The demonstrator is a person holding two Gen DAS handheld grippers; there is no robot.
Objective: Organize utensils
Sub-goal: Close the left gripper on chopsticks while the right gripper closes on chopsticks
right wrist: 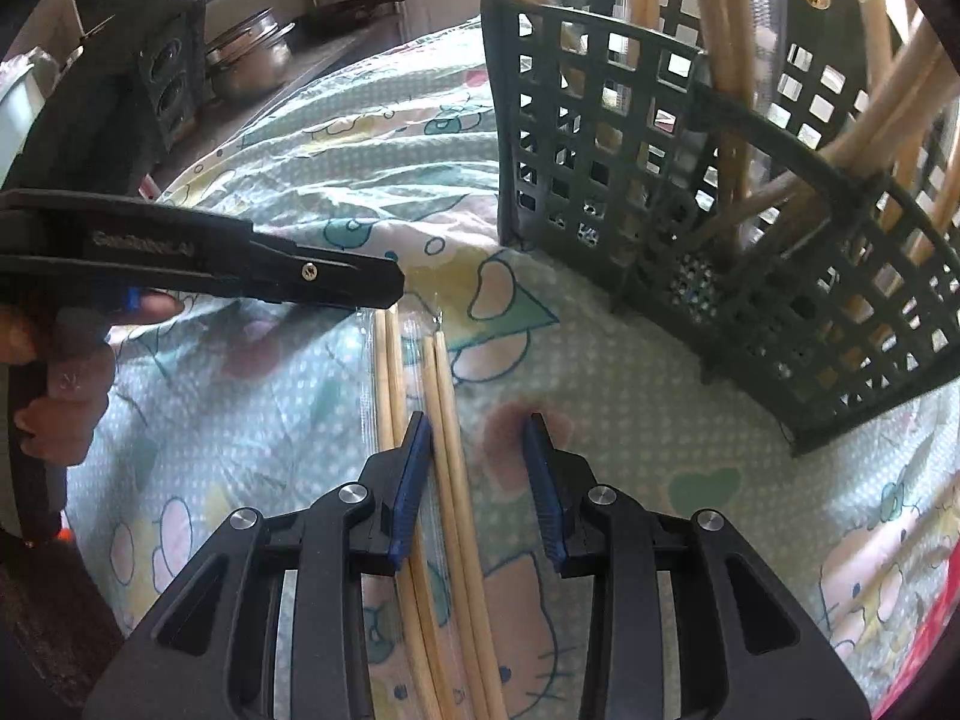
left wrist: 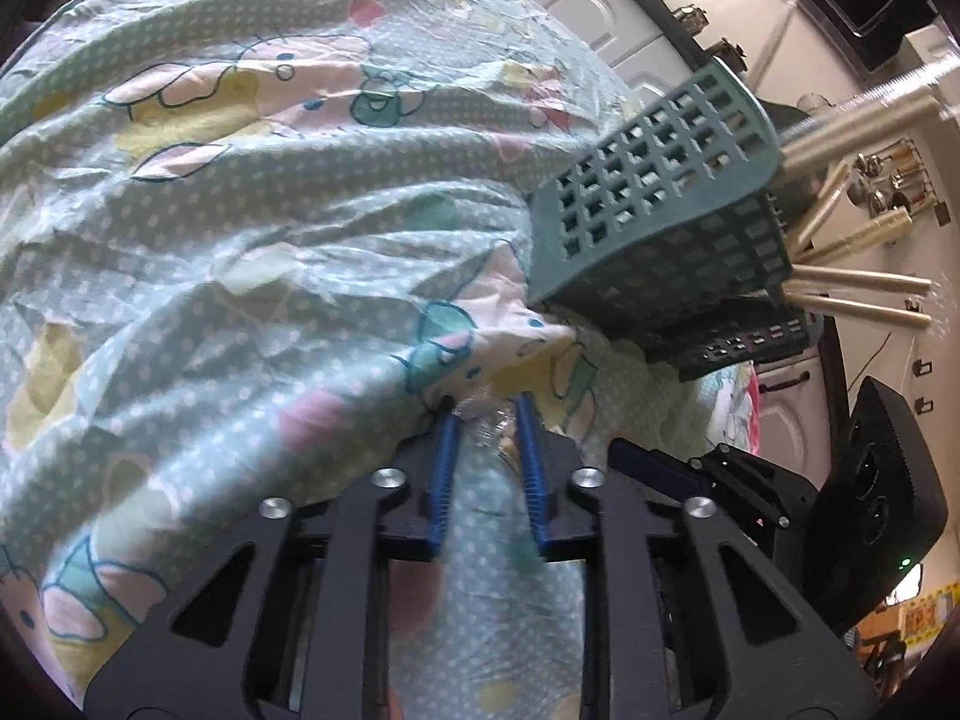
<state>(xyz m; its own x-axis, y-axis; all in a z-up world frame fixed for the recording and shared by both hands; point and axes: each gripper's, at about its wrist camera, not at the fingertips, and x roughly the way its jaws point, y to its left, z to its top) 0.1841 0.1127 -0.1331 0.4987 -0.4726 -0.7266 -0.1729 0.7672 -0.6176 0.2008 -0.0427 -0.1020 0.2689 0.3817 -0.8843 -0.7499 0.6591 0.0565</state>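
The cartoon-print cloth (right wrist: 630, 480) covers your tabletop, and the green basket (right wrist: 690, 192) at its far side already holds a good bunch of chopsticks. Two wrapped chopstick pairs (right wrist: 447, 420) are left lying mid-cloth. Your right gripper (right wrist: 480, 438) tilts steeply down, spread, straddling one pair without pinching it. Your left gripper (left wrist: 486, 414), angled down, pinches the clear wrapper end (left wrist: 480, 420).

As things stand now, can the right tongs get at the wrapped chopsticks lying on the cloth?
Probably yes. The right tongs already hang over the chopsticks, one pair lying between the open jaws with nothing covering it. The left tongs sit at the far tip, not across the path. The basket stands off to the side.
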